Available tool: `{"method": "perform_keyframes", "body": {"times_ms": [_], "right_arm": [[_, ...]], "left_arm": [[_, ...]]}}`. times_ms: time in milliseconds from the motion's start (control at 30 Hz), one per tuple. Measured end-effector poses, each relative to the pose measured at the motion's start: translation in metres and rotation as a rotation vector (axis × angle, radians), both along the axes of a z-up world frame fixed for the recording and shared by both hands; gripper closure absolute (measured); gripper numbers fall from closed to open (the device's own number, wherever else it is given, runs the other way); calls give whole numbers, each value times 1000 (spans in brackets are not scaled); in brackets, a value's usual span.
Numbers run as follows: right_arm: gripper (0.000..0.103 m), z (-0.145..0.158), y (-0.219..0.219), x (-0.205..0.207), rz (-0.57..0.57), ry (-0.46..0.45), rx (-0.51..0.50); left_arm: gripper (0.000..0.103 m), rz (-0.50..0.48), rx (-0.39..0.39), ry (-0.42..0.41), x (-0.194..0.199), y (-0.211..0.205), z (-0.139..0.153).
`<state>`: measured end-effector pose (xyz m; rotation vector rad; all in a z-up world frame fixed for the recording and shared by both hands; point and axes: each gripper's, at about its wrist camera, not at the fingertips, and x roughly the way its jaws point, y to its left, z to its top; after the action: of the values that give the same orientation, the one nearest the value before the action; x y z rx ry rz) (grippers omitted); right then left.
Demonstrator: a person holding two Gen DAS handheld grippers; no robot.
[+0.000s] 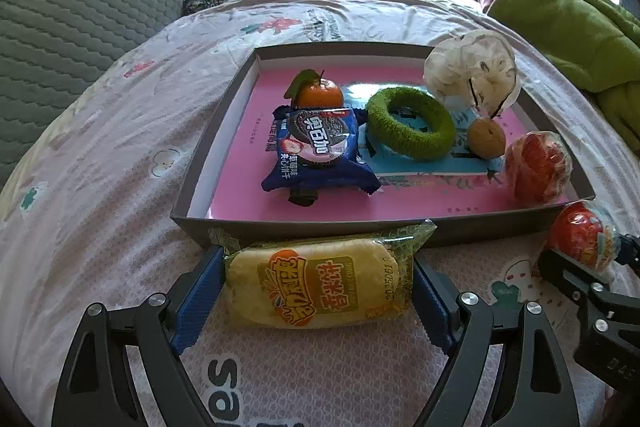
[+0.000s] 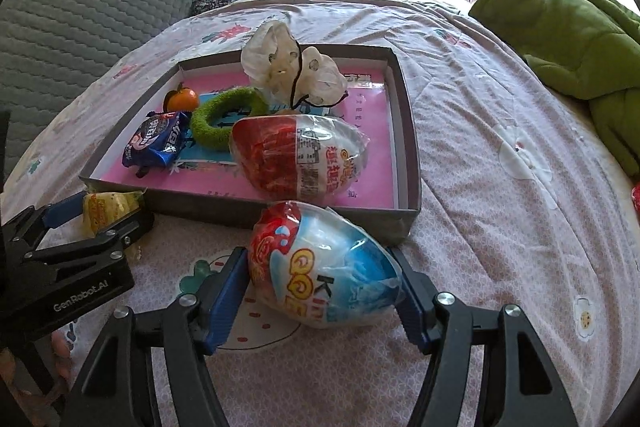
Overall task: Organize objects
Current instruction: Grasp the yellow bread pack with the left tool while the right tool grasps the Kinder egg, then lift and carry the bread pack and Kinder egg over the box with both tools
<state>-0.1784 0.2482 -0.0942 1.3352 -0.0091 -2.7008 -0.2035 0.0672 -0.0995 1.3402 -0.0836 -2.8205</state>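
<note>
Blue-padded fingers of the left hand-held gripper [image 1: 318, 291] are clamping a yellow snack pack [image 1: 320, 287] by both ends, just in front of the grey tray [image 1: 304, 225] lying on the bed [image 1: 100, 167]. Right hand-held gripper [image 2: 322, 283] is pinching a blue-and-red wrapped egg [image 2: 324, 267] near the tray's front right corner. Sitting inside the tray: cookie packet [image 1: 318, 151], orange [image 1: 320, 93], green ring [image 1: 410, 123], red-and-white egg [image 2: 298, 157], white plastic bag [image 1: 470, 69].
</note>
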Motion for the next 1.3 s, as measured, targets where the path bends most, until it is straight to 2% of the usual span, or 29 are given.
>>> {"method": "perform_keyframes", "body": {"times_ms": [333, 900, 1300], "right_arm": [[38, 7, -5, 6, 18, 23, 5], [38, 13, -6, 14, 26, 36, 4], [38, 21, -8, 25, 31, 51, -1]], "left_arm": [[19, -7, 44, -1, -2, -5, -1], [20, -30, 12, 29, 14, 1, 8], [20, -52, 29, 59, 31, 1, 22]]}}
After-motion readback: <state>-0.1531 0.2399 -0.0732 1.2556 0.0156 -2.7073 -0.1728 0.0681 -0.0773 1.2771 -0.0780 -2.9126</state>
